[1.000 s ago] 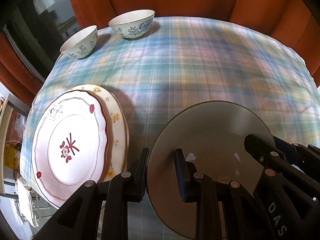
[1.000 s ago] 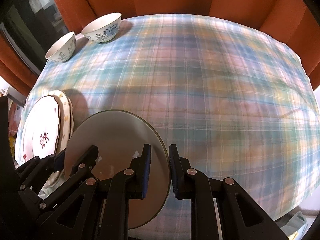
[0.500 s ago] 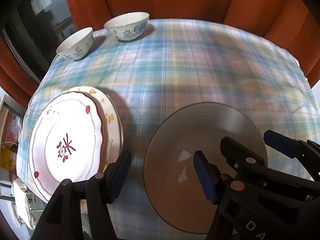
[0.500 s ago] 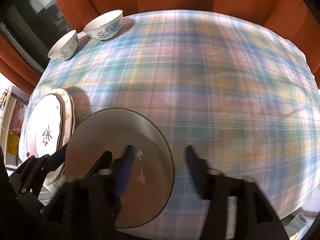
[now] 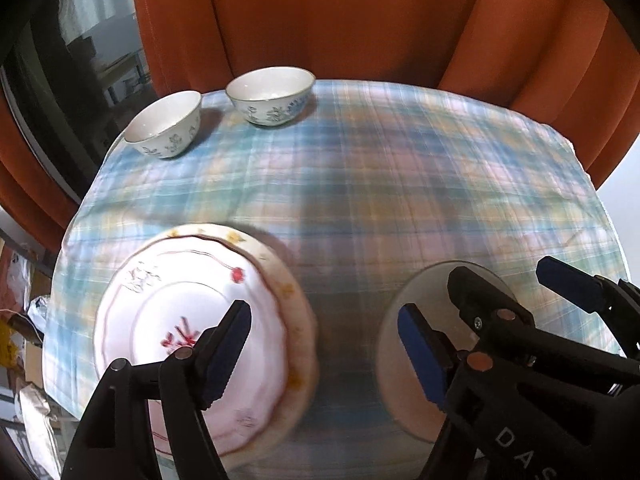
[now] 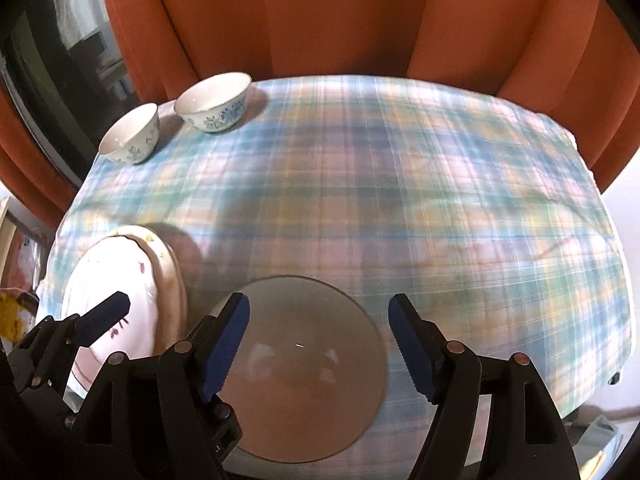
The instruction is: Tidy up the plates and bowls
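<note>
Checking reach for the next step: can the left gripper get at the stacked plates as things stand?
Probably yes: the left gripper, jaws opening and empty, hangs over the stacked plates, with nothing between.

A plaid tablecloth [image 5: 400, 184] in blue, pink and yellow squares is covering the table and is filling the middle of both views; its far right corner is hanging down at about 2 o'clock. An orange curtain [image 5: 340, 20] is hanging in folds behind the table, from 10 o'clock across to 2 o'clock. A dark window [image 5: 80, 52] is showing at 10 o'clock, with dim furniture reflecting in the glass. Some crumpled bags [image 5: 24, 292], blurred and hard to tell apart, are lying beyond the cloth edge at 8 o'clock.
</note>
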